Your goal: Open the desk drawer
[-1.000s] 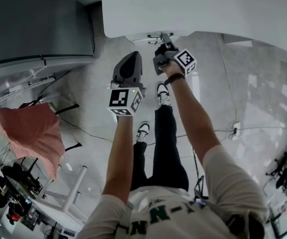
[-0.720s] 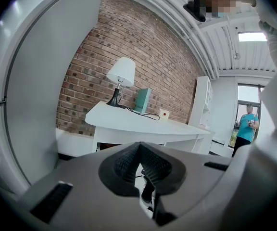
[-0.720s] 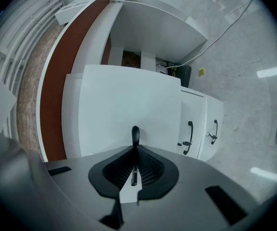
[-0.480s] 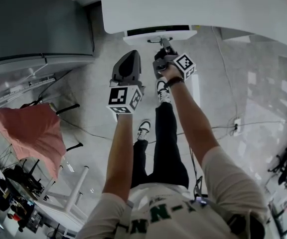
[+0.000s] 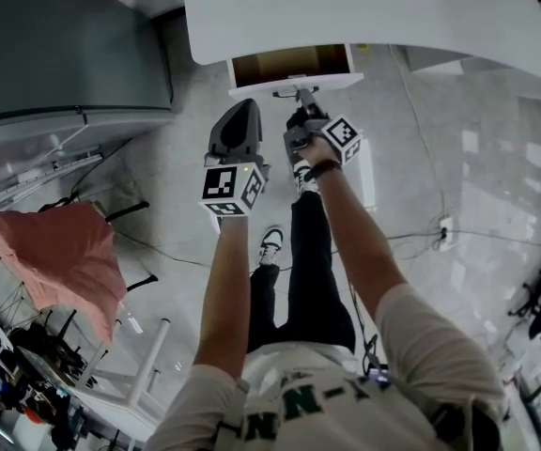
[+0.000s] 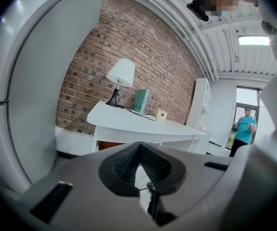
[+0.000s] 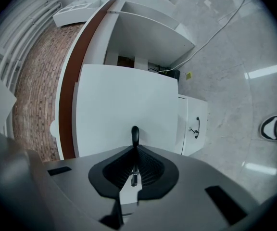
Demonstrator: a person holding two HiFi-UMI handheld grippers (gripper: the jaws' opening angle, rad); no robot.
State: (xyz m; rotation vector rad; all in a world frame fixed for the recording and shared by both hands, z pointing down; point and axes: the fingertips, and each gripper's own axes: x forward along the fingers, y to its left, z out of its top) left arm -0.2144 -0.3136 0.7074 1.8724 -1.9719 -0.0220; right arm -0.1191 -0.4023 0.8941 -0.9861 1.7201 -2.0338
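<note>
The drawer (image 5: 289,65) stands partly out from under the front edge of the table (image 5: 374,12), its brown inside showing. The right gripper (image 5: 300,101) has its fingers (image 7: 148,170) closed on the dark handle (image 7: 135,134) on the drawer's front panel. The left gripper (image 5: 246,111) hangs below the table's edge, just beside the right, fingers closed on nothing.

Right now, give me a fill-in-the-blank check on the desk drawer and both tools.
1. The right tool is shut on the drawer's ____.
2. The drawer stands partly ____, showing its brown inside.
3. The left tool is shut and holds ____.
4. In the left gripper view, a white ____ stands on the desk.

Missing words: handle; open; nothing; lamp.
</note>
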